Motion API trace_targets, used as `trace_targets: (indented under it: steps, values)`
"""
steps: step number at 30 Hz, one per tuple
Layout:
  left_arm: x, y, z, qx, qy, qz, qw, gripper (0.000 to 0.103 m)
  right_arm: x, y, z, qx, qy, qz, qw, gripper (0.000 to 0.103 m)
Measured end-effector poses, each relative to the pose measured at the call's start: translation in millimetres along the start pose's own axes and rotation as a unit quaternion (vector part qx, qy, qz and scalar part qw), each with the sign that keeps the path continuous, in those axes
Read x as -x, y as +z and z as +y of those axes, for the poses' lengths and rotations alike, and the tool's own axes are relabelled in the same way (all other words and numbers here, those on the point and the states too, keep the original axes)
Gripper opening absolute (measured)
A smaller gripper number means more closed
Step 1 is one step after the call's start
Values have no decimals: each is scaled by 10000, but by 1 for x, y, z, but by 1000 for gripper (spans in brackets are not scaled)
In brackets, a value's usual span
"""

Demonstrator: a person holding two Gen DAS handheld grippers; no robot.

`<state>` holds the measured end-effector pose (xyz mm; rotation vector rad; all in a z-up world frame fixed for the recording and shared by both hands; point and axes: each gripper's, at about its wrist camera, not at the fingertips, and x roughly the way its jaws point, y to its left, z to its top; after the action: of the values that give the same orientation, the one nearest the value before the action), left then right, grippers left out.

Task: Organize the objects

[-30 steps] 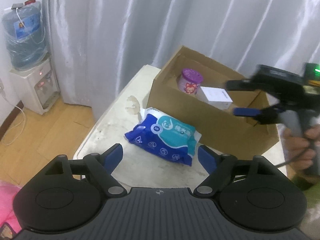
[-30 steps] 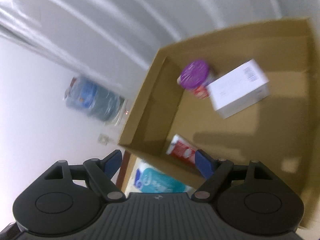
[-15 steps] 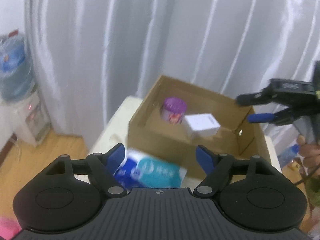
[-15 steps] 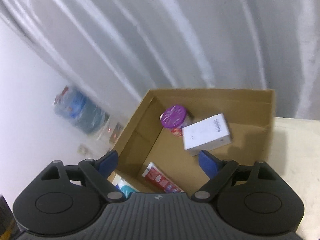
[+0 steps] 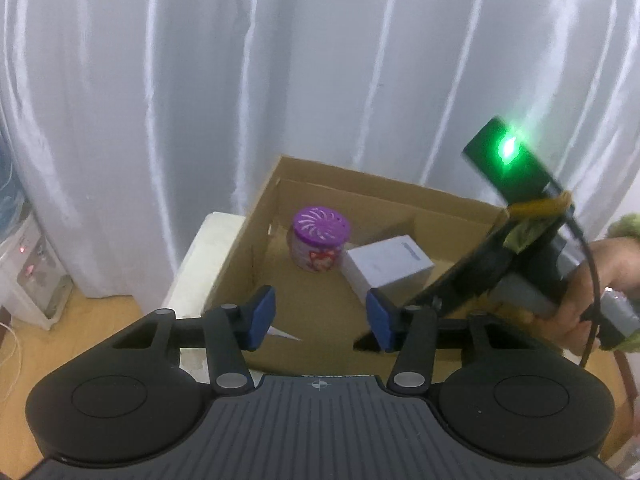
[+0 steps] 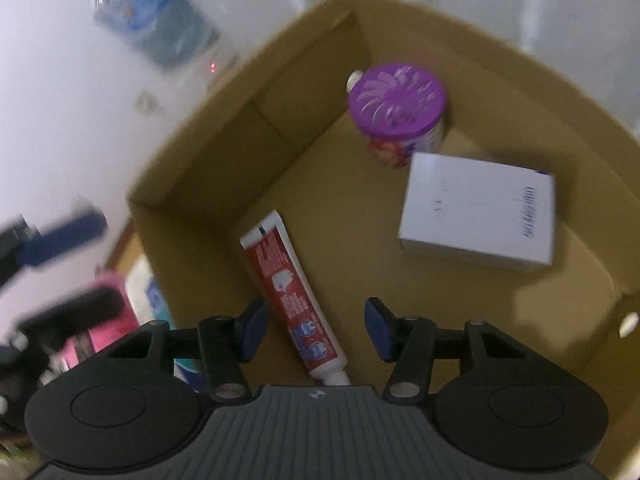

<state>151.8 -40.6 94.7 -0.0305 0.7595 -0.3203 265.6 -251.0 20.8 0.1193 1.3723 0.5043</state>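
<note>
Right wrist view showed the right hand-held gripper [image 6: 314, 330] spread, empty, over the toothpaste tube [image 6: 292, 300] inside the cardboard box [image 6: 192, 168]; beyond, a white carton [image 6: 478, 220] and purple-lidded jar [image 6: 396, 108]. Left hand-held gripper [image 5: 320, 320] hovered apart; centring first seemed wise.

Right gripper [image 6: 316, 326], fingers spread and empty, hangs over a cardboard box [image 6: 224, 152]; a red toothpaste tube [image 6: 290, 294] lies between them, purple-lidded jar [image 6: 396, 110] and white carton [image 6: 478, 220] beyond.
</note>
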Motion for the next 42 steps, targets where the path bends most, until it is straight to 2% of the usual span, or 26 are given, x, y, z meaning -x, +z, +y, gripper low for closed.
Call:
trace_targets:
  steps: [3,9,11,14,17,18,19,21,24,29,32,36,38,42]
  values:
    - [-5,3,8,85,-5,50,10000,50,-16,9,5,254,256,334,9988,55]
    - [-13,5,18,178,83,101,9998,50,-28,19,5,349,489,671,9959,55]
    - [-14,5,19,188,93,102,9997,50,-27,19,-1,244,461,745,9959,55]
    - [-13,3,20,191,88,84,9997,50,-23,15,-9,230,186,662,9974,55]
    - [-15,0,21,245,94,77,9996,51,-30,9,-6,305,220,799,9961,55]
    - [-14,0,22,277,109,78,9995,51,-34,7,-2,372,262,865,9952,53]
    - [-13,-2,23,309,139,83,9994,52,-38,5,1,385,264,896,9949,40]
    - [-9,-5,24,369,196,121,9991,56,-45,5,2,358,355,950,9942,38]
    - [-1,-12,28,481,263,108,9984,64,-48,5,3,354,463,901,9942,36]
    - [13,-27,40,697,427,137,9966,69,-46,-1,10,454,319,744,9957,33]
    - [19,-40,48,819,532,241,9949,69,-41,-6,21,716,-128,510,9960,34]
    - [28,-61,57,1044,647,375,9917,71,-39,-14,33,967,-928,148,9909,35]
    - [31,-73,62,1183,637,459,9899,71,-37,-17,34,904,-1056,-22,9903,34]
    - [37,-88,64,1306,626,567,9878,71,-20,-24,37,702,-1047,-413,9912,35]
